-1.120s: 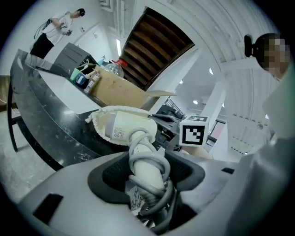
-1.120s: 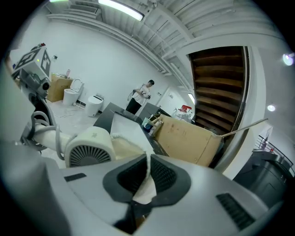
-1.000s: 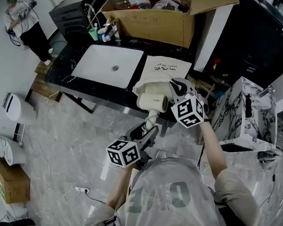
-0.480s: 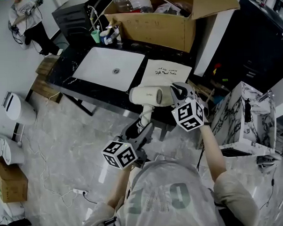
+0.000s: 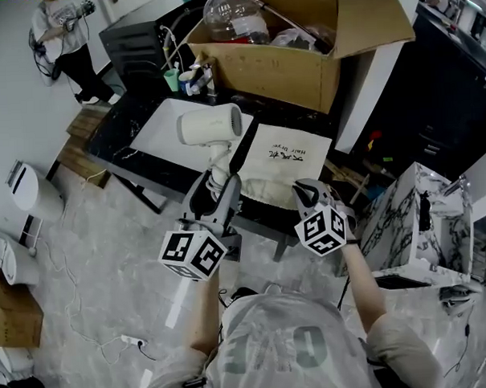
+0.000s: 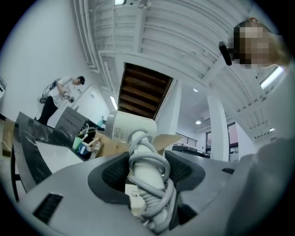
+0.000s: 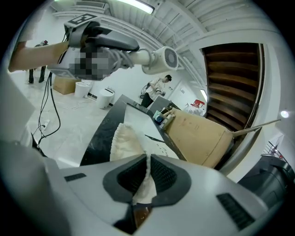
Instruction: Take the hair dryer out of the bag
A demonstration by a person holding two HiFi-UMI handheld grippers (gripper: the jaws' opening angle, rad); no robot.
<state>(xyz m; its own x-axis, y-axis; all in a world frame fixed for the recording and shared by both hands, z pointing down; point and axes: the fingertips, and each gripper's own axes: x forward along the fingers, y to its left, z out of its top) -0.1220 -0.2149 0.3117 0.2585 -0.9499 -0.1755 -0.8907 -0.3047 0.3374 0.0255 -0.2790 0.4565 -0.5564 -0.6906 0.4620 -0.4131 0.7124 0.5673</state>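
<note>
Hair dryer (image 5: 210, 124): white, out of the bag (image 5: 286, 159), up in the air over the near edge of the sink (image 5: 156, 133). Barrel roughly level, handle pointing down. Grey cord (image 6: 150, 184) coiled round the handle. Left tool (image 5: 217, 190) clenched on handle and cord together, jaws wide around them. Bag is cream cloth with black print, lying flat on the dark desk (image 5: 113, 134) just right of the dryer. Right tool (image 5: 309, 196) nearly closed, grasping the bag's near edge, a thin fold of cloth between the pads. Cardboard box (image 5: 285, 63) behind the bag, flaps open, clear bottle (image 5: 231, 13) inside. Cups (image 5: 186, 77) at the sink's back corner. A person (image 5: 63, 32) stands far left on the marble floor (image 5: 108, 235).
</note>
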